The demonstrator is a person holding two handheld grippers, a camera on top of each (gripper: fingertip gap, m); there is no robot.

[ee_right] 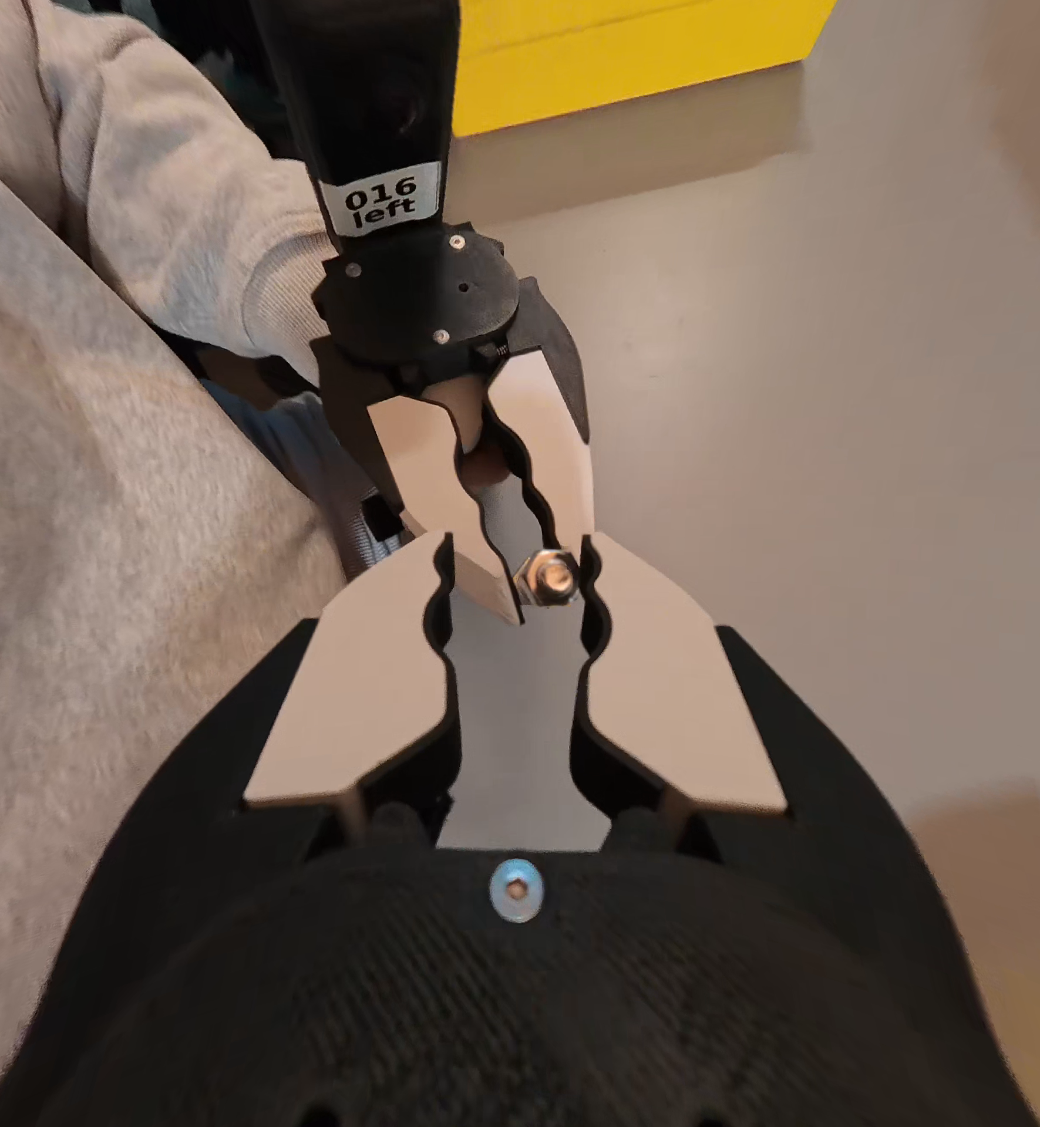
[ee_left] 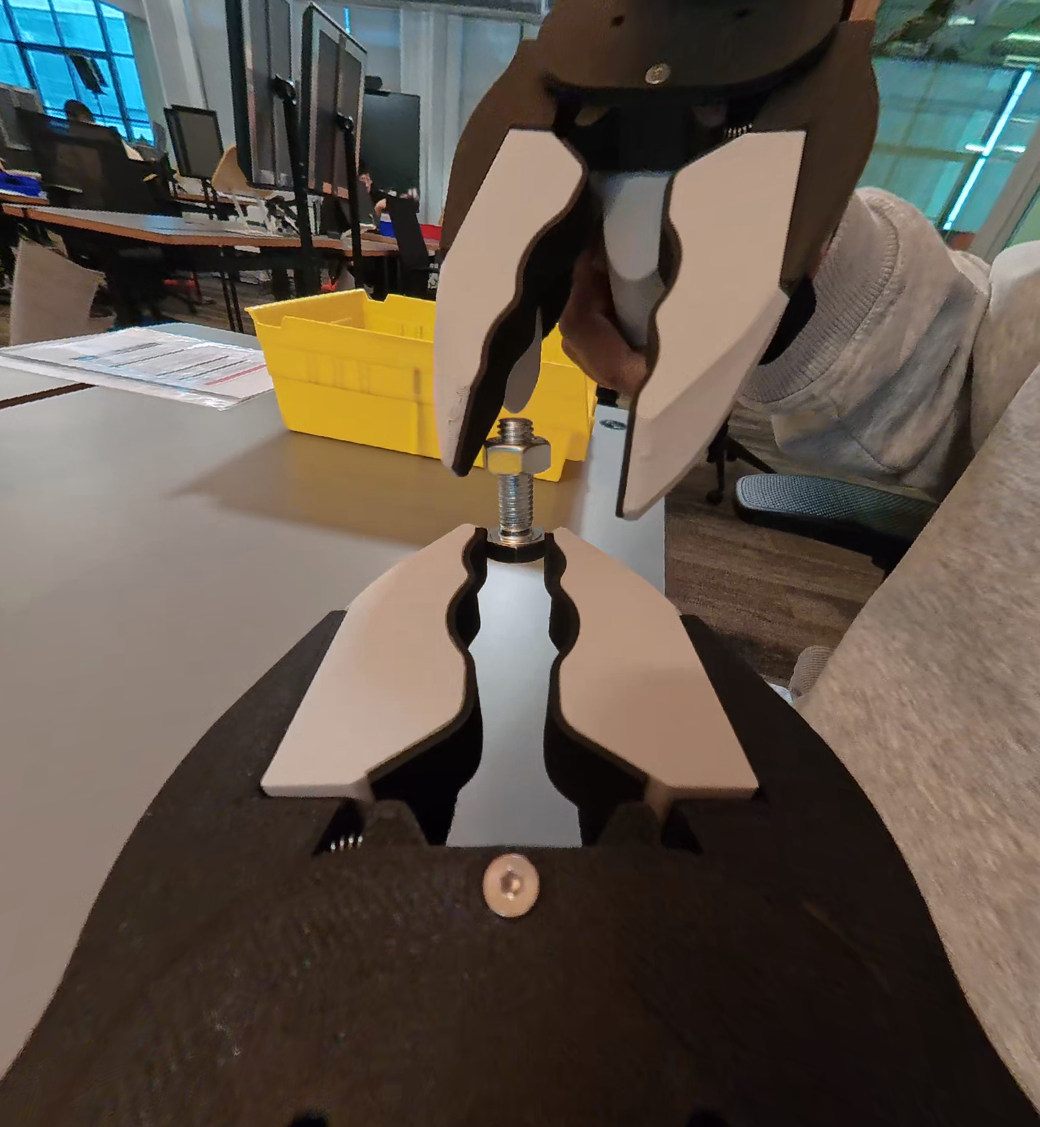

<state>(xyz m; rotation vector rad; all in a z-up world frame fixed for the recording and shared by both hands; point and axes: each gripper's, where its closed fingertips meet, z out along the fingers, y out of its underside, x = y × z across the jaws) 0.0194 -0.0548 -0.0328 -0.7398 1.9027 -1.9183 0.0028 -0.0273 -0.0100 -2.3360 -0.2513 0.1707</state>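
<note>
The left tool (ee_left: 514,536), black with 2 white-faced fingers, pinches the head end of a silver threaded steel bolt (ee_left: 512,506) between its fingertips, holding it upright above a grey tabletop (ee_left: 139,549). A silver hexagonal steel nut (ee_left: 516,454) sits on the thread near the bolt's upper end, well above the left tool's grip.

The right tool (ee_left: 541,491), also black with white-faced fingers, hangs point-down over the bolt with its jaws spread. One fingertip (ee_left: 465,457) lies just beside the nut, possibly touching it; the other fingertip stands apart on the nut's far side. In the right wrist view the right tool (ee_right: 514,549) looks down on the bolt's end and the nut (ee_right: 545,576), which sit close to one of its fingers, with the left tool (ee_right: 532,576) reaching in from ahead.

Beyond the right tool, a yellow plastic bin (ee_left: 346,378) rests on the tabletop. A person's grey sweatshirt sleeve (ee_left: 871,341) shows beside the right tool. A laminated printed sheet (ee_left: 139,363) lies far off the left tool's left side.
</note>
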